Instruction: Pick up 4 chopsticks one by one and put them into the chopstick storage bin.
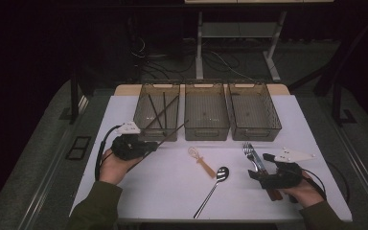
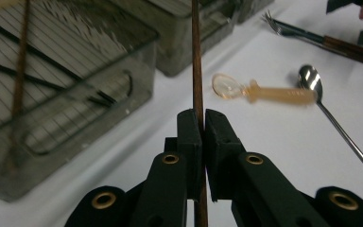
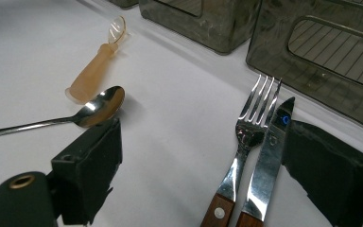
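Note:
My left gripper (image 1: 152,146) (image 2: 203,116) is shut on a thin brown chopstick (image 1: 175,130) (image 2: 197,71). The stick points up and right toward the front of the left bin (image 1: 155,136), which holds more dark chopsticks (image 1: 162,112). My right gripper (image 1: 261,166) (image 3: 205,142) stands wide open on the right side of the table. A wood-handled fork (image 1: 248,149) (image 3: 253,118) and knife (image 1: 259,163) (image 3: 269,151) lie side by side on the table between its jaws, and the pads do not press on them.
A steel spoon (image 1: 215,184) (image 3: 99,106) and a small orange plastic spoon (image 1: 199,160) (image 2: 260,92) lie mid-table. Middle bin (image 1: 207,133) and right bin (image 1: 255,133) stand in a row beside the left bin at the back of the white table (image 1: 163,191).

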A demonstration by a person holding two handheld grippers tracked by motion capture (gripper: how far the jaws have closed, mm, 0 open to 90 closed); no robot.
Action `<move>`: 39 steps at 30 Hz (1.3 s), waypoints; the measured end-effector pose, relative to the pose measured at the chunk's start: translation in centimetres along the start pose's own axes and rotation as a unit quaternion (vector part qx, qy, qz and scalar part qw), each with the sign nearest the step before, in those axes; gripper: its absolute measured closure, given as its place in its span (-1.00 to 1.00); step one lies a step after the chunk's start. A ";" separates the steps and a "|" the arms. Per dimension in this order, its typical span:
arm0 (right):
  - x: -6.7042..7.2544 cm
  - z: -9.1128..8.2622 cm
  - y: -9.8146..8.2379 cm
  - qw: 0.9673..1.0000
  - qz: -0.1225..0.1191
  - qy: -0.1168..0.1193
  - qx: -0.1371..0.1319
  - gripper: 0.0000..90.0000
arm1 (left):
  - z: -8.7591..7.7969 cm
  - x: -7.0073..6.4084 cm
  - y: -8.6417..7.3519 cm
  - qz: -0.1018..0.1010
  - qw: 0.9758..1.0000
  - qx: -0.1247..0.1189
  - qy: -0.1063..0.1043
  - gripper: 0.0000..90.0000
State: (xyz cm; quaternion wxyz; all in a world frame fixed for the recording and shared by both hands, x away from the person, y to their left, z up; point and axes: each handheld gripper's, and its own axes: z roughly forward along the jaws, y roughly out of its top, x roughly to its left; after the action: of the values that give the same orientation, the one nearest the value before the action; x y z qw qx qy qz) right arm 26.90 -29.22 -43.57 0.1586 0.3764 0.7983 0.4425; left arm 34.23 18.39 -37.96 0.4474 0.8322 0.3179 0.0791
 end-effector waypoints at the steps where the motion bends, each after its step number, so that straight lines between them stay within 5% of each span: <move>1: 0.0 0.0 0.0 1.000 0.000 0.000 0.000 -0.70 | 0.0 0.2 0.3 -0.001 1.000 -0.004 0.002 0.88; 28: 0.0 -0.1 0.0 1.000 0.002 0.001 -0.003 -0.70 | 1.4 7.0 7.0 -0.050 0.996 -0.032 0.060 0.88; 39: 0.1 -0.1 0.1 1.000 0.003 0.004 -0.006 -0.70 | 3.5 9.5 8.3 -0.074 0.992 -0.023 0.101 0.88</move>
State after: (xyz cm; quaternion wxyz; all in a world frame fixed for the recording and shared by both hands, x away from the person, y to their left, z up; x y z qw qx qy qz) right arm 26.83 -29.23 -43.46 0.1560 0.3759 0.7954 0.4492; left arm 46.92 18.34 -34.83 0.4369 0.7835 0.4203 0.1364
